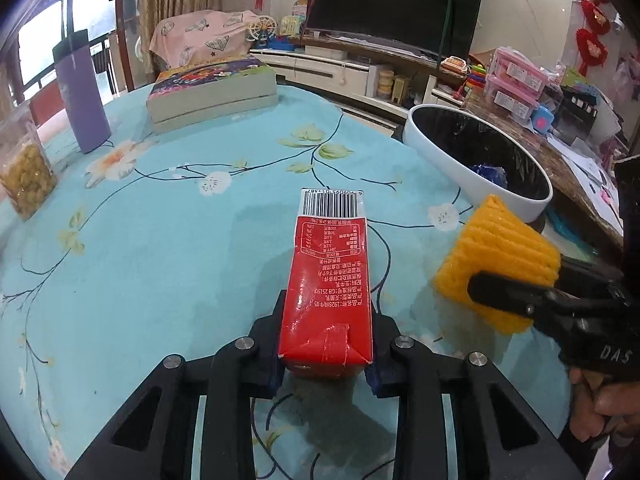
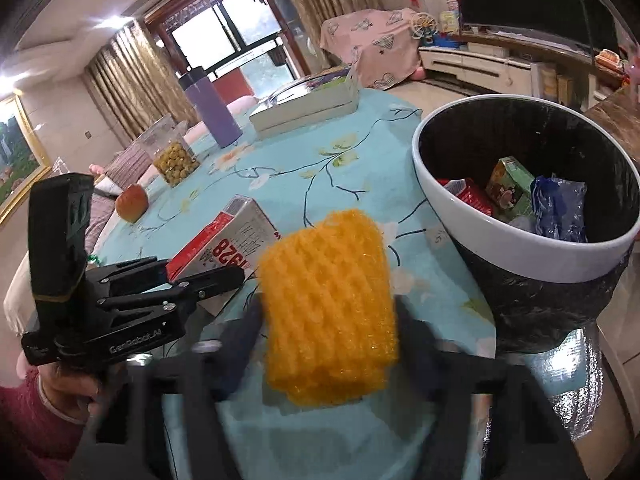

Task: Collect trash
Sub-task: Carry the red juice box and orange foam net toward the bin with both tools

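Your left tool (image 1: 326, 354) grips the carton (image 1: 330, 280) above the surface (image 1: 160, 240); your right tool (image 2: 328, 344) clamps the foam net (image 2: 330, 312) near its right edge. The bin (image 2: 520, 256) already holds trash; both items remain undeposited.

We see the carton (image 1: 328, 280) between the left gripper's (image 1: 326, 344) fingers, foam net (image 1: 496, 260) to its right. The bin (image 1: 476, 168) stands beyond the net, off the table's (image 1: 160, 220) edge.
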Tool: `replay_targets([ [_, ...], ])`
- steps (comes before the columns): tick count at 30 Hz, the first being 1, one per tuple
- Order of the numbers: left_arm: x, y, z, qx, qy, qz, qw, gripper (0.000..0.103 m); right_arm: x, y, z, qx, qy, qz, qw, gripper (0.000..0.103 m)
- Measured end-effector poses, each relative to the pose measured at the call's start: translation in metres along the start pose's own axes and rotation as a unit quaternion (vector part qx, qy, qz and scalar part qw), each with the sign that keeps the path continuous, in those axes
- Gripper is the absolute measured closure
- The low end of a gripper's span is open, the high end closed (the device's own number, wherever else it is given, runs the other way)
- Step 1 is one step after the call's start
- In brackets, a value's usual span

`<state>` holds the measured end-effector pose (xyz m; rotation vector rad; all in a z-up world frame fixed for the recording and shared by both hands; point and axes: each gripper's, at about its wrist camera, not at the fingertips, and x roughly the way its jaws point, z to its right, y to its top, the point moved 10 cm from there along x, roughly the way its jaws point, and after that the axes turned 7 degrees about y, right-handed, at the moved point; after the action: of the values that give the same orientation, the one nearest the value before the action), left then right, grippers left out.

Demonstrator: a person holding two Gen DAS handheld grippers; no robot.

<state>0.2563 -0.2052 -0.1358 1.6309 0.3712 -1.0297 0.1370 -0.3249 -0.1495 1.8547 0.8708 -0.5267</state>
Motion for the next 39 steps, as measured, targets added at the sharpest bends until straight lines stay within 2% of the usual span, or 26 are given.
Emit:
replay_targets([
  [4,-0.005,-0.003,0.002,-0.002,0.004,-0.002,1.0,0.074,-0.006,0.0,0.001,0.023,-0.002,0.015,1.0,0.063],
  [18,-0.03,-0.003,0.017,0.013,0.004,0.007,0.9999,0.074,-0.043,0.0,-0.009,0.006,-0.06,0.056,0.997,0.064],
  [39,-0.03,0.002,0.03,0.037,-0.006,0.005,0.9993,0.074,-0.059,0.002,-0.004,0.016,-0.068,0.078,0.994,0.064],
])
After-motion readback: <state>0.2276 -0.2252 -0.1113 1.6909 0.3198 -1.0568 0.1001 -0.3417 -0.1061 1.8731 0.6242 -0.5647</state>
